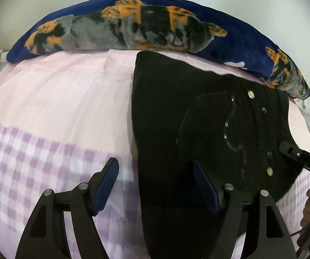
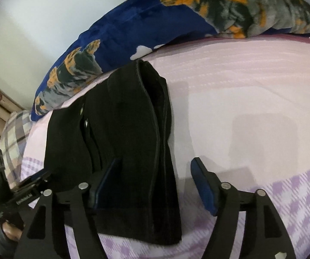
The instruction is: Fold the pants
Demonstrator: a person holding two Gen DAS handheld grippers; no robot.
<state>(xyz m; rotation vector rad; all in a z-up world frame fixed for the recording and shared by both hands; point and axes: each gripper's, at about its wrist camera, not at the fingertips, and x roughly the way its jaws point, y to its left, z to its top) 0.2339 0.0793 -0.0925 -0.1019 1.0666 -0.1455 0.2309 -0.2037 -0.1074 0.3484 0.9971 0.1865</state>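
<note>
Pants [image 1: 198, 112]: black, folded into a compact stack on the pink part of the bed [image 1: 58, 90], near its far edge, just in front of the blue blanket [image 1: 133, 28].
Left gripper [image 1: 157, 185]: spread, one finger over the pants, nothing pinched.
Right gripper [image 2: 155, 185]: spread, straddling the stack's side edge, pads not pressing.
Near edge: purple checked sheet [image 2: 295, 185].

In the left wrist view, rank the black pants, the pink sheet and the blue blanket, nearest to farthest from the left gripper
1. Black pants: folded, their edge lies between the open fingers of the left gripper.
2. Pink sheet: plain stretch beyond the fingertips, left of the pants.
3. Blue blanket: bunched along the far edge.
</note>
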